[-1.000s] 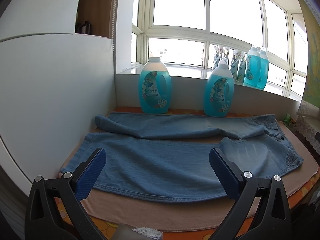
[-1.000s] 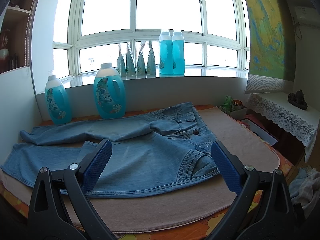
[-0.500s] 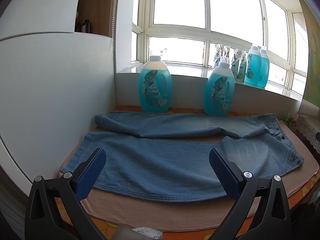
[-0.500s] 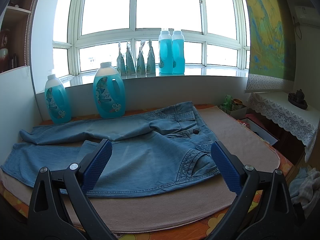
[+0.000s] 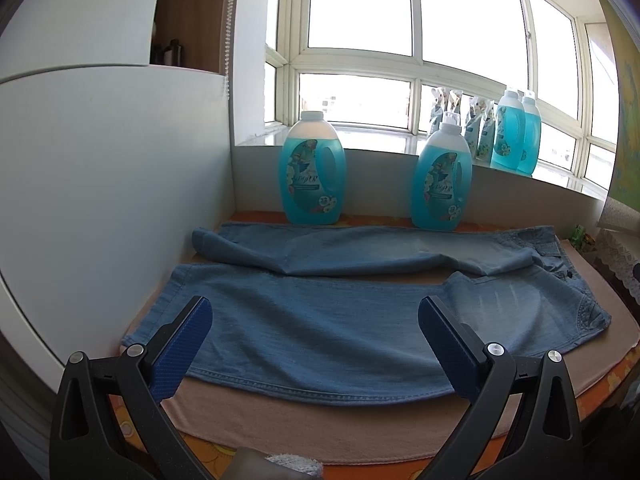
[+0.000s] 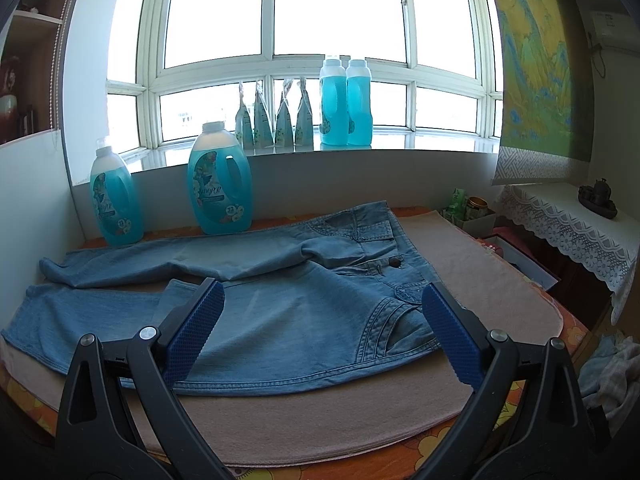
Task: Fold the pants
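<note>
Pants (image 5: pixel 340 320) (image 6: pixel 280 312) lie spread flat across mid-frame on the tabletop's beige mat (image 5: pixel 320 428). Left hand-held gripper (image 5: pixel 316 320) and right hand-held gripper (image 6: pixel 322 304) are both wide open, holding nothing, above the near hem.

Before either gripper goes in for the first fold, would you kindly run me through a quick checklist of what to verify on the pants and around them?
1. Left gripper open and holding nothing: ok.
2. Right gripper open and holding nothing: ok.
3. Pants lying flat on the beige mat: partly ok; the near leg is smooth, the far leg is creased.
4. Legs stacked for folding: not ok; they lie side by side.
5. Detergent bottles clear of the cloth: cannot tell; they stand right at the far leg's edge.
6. Waist button closed: cannot tell.
</note>
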Tool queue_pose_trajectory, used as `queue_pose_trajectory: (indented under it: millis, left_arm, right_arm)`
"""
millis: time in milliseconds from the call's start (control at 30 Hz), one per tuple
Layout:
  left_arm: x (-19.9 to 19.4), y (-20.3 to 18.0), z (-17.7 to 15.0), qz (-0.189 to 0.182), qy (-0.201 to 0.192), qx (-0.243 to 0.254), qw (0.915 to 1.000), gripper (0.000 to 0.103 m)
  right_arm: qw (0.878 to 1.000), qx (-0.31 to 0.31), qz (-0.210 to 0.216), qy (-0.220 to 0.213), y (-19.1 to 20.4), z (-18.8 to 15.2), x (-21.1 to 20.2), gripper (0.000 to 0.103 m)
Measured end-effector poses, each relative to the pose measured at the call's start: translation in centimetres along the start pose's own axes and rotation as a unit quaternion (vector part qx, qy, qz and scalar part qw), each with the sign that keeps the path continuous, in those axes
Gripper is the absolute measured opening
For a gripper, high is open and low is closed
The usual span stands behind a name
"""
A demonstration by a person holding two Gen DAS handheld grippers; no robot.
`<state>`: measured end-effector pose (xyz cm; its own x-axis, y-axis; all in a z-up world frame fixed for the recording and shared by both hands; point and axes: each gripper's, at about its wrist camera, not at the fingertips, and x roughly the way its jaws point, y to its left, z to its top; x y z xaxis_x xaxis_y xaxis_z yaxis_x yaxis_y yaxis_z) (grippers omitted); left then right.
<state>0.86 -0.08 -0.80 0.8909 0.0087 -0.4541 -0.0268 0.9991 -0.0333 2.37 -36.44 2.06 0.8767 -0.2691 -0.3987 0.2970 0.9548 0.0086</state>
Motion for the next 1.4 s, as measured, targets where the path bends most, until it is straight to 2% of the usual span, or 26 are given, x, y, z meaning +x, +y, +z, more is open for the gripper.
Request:
queue_pose_trajectory:
  millis: [500,800,1067,1133,1233,1300,1400]
  left_arm:
    - [0.5,2.3,0.0,0.025,0.004,0.005,0.9997,0.103]
    - [1.1,5.1,0.2,0.033,0.006,-0.003,0.9994,0.101]
    - [2.3,8.4,0.8,0.041,0.020,-0.011,0.9989,0.079]
    - [2.7,9.1,1.0,0.040,0.023,-0.010,0.9989,0.070]
    - [3.5,9.6,1.6,0.038,0.026,-0.006,0.9989,0.057]
    - [4.1,9.7,2.2,0.039,0.025,0.001,0.9989,0.054]
    - [5.4,9.5,3.2,0.031,0.026,0.014,0.9991,0.044]
  right_arm:
    - [0.999,-0.028,0.037,0.009,1.8,-0.3,2.0,0.101]
    - [0.993,-0.062,0.095,0.010,4.1,0.7,4.1,0.101]
    - [0.986,-0.093,0.140,0.010,6.6,1.7,6.3,0.101]
    - [0.984,-0.100,0.148,0.007,7.2,2.1,6.8,0.099]
    - [0.979,-0.110,0.169,0.014,8.1,2.9,7.9,0.090]
    - [0.975,-0.119,0.188,0.022,8.9,3.6,8.8,0.088]
    - [0.966,-0.142,0.214,0.033,10.4,5.0,10.4,0.075]
